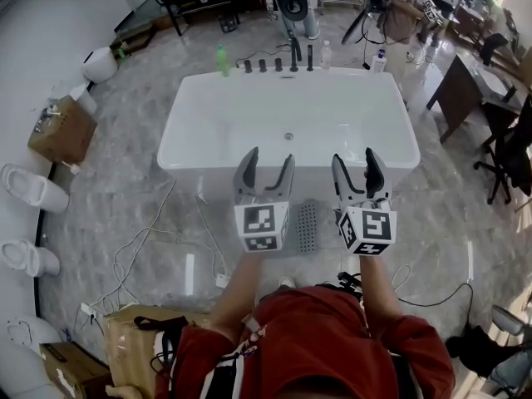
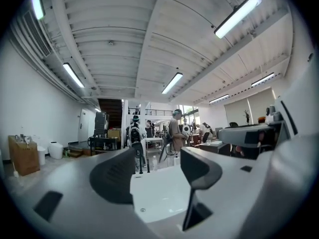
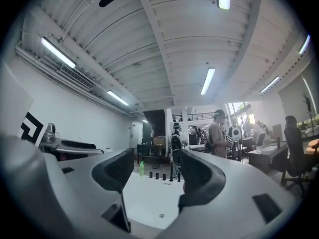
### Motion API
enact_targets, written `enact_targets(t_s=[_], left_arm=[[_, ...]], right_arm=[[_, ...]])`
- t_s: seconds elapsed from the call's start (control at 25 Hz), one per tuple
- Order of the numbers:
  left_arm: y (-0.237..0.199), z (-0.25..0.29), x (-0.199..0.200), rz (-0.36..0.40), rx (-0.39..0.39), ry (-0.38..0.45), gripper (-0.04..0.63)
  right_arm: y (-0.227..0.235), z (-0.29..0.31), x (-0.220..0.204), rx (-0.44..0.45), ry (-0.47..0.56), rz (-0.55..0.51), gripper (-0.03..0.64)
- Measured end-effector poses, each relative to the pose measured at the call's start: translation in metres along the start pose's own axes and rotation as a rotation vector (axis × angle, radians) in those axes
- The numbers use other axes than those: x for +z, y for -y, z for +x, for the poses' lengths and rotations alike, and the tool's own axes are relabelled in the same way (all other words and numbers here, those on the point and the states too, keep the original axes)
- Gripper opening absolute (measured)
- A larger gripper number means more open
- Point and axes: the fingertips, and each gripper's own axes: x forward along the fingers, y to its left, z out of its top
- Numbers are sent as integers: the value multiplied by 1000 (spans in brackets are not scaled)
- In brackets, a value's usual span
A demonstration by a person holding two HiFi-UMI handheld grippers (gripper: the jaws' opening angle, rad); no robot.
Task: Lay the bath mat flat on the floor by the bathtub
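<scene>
left tongs (image 1: 270, 156) and right tongs (image 1: 353, 155) both stand open and empty, pointing at the white rectangular bathtub (image 1: 288, 127), with the grey perforated bath mat (image 1: 307, 227) lying on the marble floor (image 1: 125, 198) below and between them, beside the tub.

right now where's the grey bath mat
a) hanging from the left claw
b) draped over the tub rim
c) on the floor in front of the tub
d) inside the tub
c: the grey bath mat lies on the floor just in front of the near side of the bathtub, while the left claw and right claw are both open with nothing between their jaws.
</scene>
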Motion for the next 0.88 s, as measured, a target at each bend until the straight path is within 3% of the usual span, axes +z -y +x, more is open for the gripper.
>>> enact_targets(t_s=[0.4, 0.64, 0.88], left_arm=[[51, 4, 7, 48, -17, 13, 134], [68, 3, 7, 30, -24, 28, 42], [79, 0, 10, 12, -28, 56, 14]], right_arm=[[37, -15, 3, 18, 33, 10, 173], [45, -20, -1, 17, 31, 18, 23], [44, -24, -9, 20, 13, 15, 11]])
